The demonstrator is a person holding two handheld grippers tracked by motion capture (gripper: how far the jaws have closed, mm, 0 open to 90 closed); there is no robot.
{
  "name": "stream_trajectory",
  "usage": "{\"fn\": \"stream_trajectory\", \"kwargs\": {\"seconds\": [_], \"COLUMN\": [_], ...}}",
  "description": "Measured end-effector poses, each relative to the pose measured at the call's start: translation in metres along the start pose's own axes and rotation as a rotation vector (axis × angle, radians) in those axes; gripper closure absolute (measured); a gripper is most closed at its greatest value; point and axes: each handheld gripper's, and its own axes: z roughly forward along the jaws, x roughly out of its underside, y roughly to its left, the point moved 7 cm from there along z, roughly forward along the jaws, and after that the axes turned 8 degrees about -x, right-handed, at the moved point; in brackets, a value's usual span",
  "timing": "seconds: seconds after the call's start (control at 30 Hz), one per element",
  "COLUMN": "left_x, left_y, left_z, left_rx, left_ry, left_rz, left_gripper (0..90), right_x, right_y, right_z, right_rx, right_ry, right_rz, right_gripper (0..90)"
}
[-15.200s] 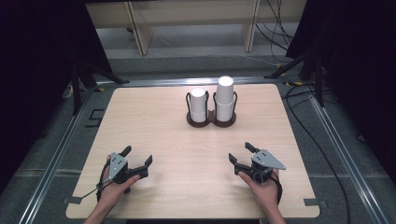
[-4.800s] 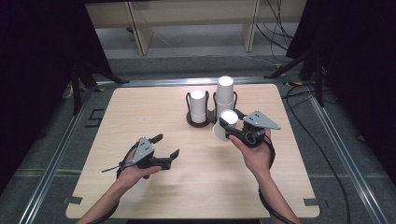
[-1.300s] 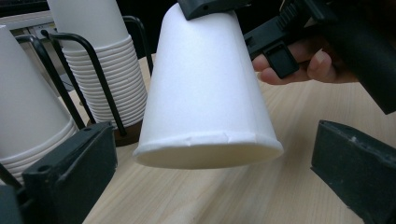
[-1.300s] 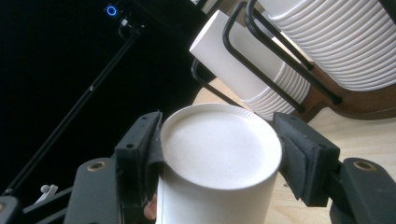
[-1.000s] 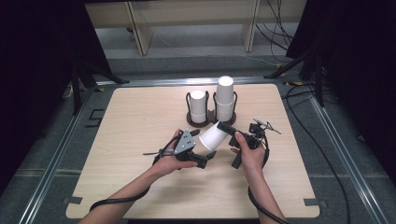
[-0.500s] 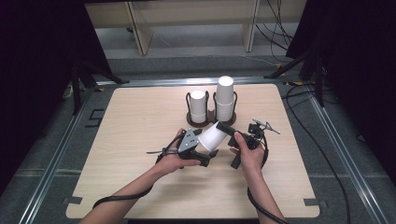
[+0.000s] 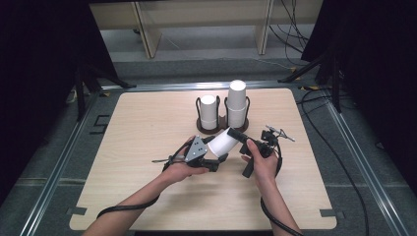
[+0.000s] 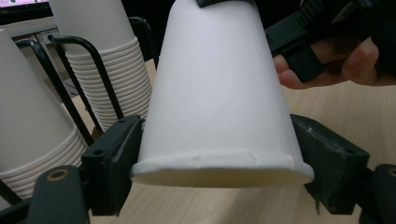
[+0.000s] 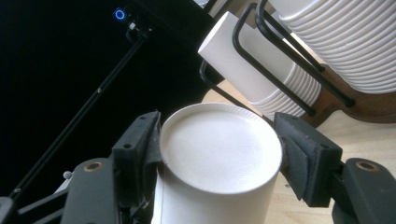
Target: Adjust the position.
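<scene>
Plenty of bare surface around the hands, well in from every edge. Behind them a black rack holds two cup stacks. The paper cup hangs tilted mid-surface: left gripper has just closed, clamping its rim end; right gripper, jaws just easing apart, brackets its base.

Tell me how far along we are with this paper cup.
Done: one paper cup is off the stacks and above the table. In hand: a handover. The left gripper has just been closing and clamps the rim end; the right gripper at the base has just been opening, and whether its pads press I cannot tell. Left: probably the right letting go fully and the cup being set down.
</scene>
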Motion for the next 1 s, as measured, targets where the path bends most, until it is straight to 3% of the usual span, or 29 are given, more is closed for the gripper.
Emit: {"fn": "stream_trajectory", "kwargs": {"seconds": [0.03,0.1,0.13,0.17,0.23,0.27,0.3,0.4,0.43,0.47,0.5,0.53,0.73,0.93,1.0], "left_x": [-0.001,-0.001,-0.002,-0.002,-0.003,-0.003,-0.004,-0.004,-0.004,-0.004,-0.005,-0.005,-0.005,-0.001,-0.001], "left_y": [0.001,0.001,0.001,0.001,0.003,0.003,0.002,0.002,0.003,0.003,0.003,0.003,0.005,0.009,0.01], "left_z": [-0.001,-0.002,-0.003,-0.003,-0.004,-0.004,-0.004,-0.006,-0.006,-0.006,-0.006,-0.007,-0.009,-0.013,-0.014], "left_rx": [0.0,0.002,0.002,0.001,-0.004,-0.004,0.002,0.006,0.007,0.008,0.011,0.012,0.014,0.013,0.011], "left_ry": [-0.003,-0.003,-0.002,-0.007,-0.007,-0.01,-0.016,-0.006,-0.004,-0.005,-0.014,0.0,0.014,0.052,0.057], "left_rz": [0.002,-0.001,-0.002,-0.004,-0.002,-0.003,-0.009,-0.001,-0.001,-0.002,-0.005,0.0,0.001,0.02,0.014], "left_gripper": [21.7,23.4,24.1,24.8,26.2,26.9,27.3,28.5,28.8,29.0,29.2,29.4,30.1,30.8,32.0], "right_x": [-0.001,-0.001,0.0,-0.001,0.0,0.0,0.0,0.001,0.001,0.001,0.002,0.0,-0.004,-0.013,-0.013], "right_y": [-0.002,-0.002,0.001,-0.002,-0.004,0.0,-0.003,-0.002,-0.002,-0.002,0.0,-0.001,0.003,0.009,0.009], "right_z": [0.0,0.0,0.001,0.002,0.003,0.004,0.004,0.005,0.004,0.004,0.004,0.004,0.002,-0.007,-0.01], "right_rx": [0.004,0.005,-0.011,-0.004,0.008,0.004,0.022,0.017,0.013,0.026,0.027,0.025,0.045,0.076,0.09], "right_ry": [0.0,-0.003,-0.003,-0.008,0.0,-0.003,-0.001,0.011,0.012,0.011,0.012,0.009,0.005,-0.005,0.005], "right_rz": [-0.028,-0.036,0.001,-0.054,-0.082,-0.067,-0.098,-0.106,-0.128,-0.129,-0.1,-0.158,-0.232,-0.365,-0.37], "right_gripper": [34.4,33.4,33.0,32.5,30.8,29.9,29.4,28.6,28.5,28.3,28.2,28.2,28.7,29.9,30.5]}}
